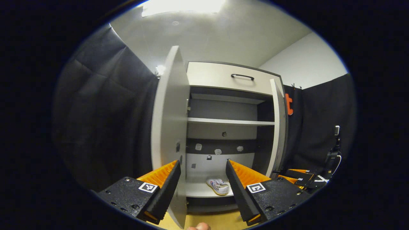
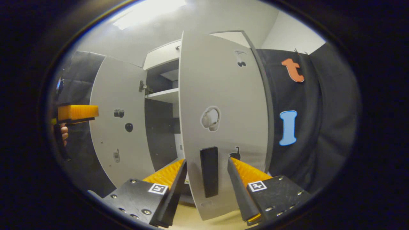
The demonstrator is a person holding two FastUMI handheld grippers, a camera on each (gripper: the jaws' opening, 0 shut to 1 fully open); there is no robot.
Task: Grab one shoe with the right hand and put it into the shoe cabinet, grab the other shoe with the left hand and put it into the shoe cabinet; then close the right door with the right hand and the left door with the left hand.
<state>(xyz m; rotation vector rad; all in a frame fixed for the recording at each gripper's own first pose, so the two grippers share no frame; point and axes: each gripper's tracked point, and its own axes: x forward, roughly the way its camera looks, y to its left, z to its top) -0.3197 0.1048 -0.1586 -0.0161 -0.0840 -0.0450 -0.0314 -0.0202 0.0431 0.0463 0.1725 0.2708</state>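
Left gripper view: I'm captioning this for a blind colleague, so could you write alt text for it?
An open shoe cabinet stands ahead with both doors swung out, and a white shoe sits on its bottom shelf. The left tongs are open in the foreground, aimed at the cabinet, with the left door edge-on near them.

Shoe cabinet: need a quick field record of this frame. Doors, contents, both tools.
cabinet: tall white shoe cabinet with dark interior
left door: white panel, open
right door: white panel with black bar handle, partly open
contents: white sneaker on bottom shelf
left tool: open, empty, facing cabinet
right tool: open, fingers either side of the door handle; contact unclear
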